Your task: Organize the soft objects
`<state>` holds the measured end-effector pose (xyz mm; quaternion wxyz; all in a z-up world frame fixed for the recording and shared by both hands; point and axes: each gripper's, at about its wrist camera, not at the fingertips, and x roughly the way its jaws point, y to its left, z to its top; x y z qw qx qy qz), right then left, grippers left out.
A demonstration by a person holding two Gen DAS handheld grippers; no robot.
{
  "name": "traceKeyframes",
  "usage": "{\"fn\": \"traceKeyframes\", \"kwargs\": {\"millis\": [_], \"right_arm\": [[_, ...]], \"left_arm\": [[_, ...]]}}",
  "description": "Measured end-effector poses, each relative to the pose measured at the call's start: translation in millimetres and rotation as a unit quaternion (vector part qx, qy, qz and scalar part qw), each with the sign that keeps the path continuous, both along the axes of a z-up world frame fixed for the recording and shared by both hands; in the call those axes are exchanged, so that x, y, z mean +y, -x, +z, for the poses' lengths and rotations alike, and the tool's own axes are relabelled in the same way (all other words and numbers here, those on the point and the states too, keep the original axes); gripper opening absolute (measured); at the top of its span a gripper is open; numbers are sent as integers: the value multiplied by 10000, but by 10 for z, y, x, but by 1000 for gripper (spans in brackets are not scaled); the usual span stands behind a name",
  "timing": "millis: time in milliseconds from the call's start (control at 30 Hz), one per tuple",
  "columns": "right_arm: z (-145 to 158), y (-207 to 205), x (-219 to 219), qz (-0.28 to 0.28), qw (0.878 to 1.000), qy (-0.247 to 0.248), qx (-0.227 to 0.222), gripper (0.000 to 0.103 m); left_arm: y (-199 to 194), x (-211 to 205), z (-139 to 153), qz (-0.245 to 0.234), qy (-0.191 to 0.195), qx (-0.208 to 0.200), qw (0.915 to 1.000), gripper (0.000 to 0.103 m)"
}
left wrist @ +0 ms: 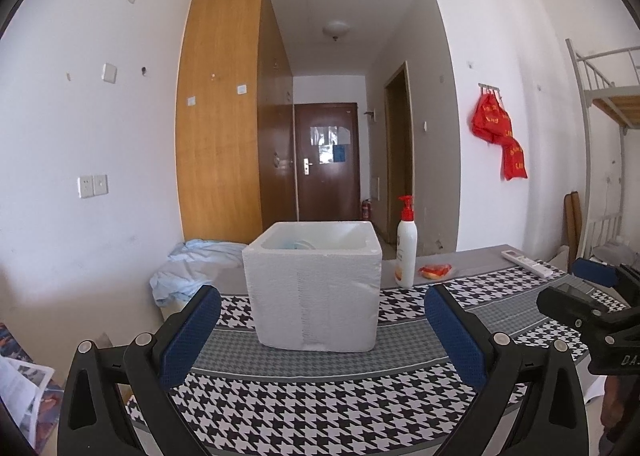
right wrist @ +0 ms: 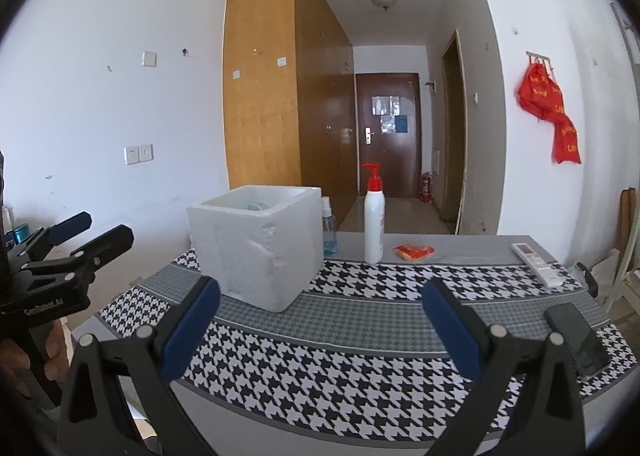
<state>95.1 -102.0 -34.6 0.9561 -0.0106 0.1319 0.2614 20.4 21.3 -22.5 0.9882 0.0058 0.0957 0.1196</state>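
A white foam box [left wrist: 316, 288] stands on the houndstooth-covered table [left wrist: 320, 408], open at the top, with something pale blue inside [left wrist: 298, 245]. The box also shows in the right wrist view [right wrist: 256, 246]. A small red soft packet [left wrist: 437, 270] lies on the table right of a pump bottle; it also shows in the right wrist view [right wrist: 414, 252]. My left gripper [left wrist: 322, 332] is open and empty, just in front of the box. My right gripper [right wrist: 320, 324] is open and empty, right of the box. Each gripper shows in the other's view [left wrist: 588, 296] [right wrist: 68, 248].
A white pump bottle with a red top [right wrist: 374, 224] and a small blue spray bottle [right wrist: 329, 232] stand behind the box. A white remote [right wrist: 538, 258] and a dark phone [right wrist: 578, 336] lie at the right. Light blue cloth [left wrist: 192, 268] is heaped left of the table.
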Motion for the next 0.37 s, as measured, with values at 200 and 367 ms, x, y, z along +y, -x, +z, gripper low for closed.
{"fn": "traceKeyframes", "kwargs": {"millis": [200,367], "right_arm": [[-10,-21,-12,-30,10000,5,19,102],[-21,-29,8,11,10000,32,30,102]], "left_arm": [[-6,-9,0,-34,-5,17,10000,102],[-6,-5,6,-47,5,12,10000,102]]}}
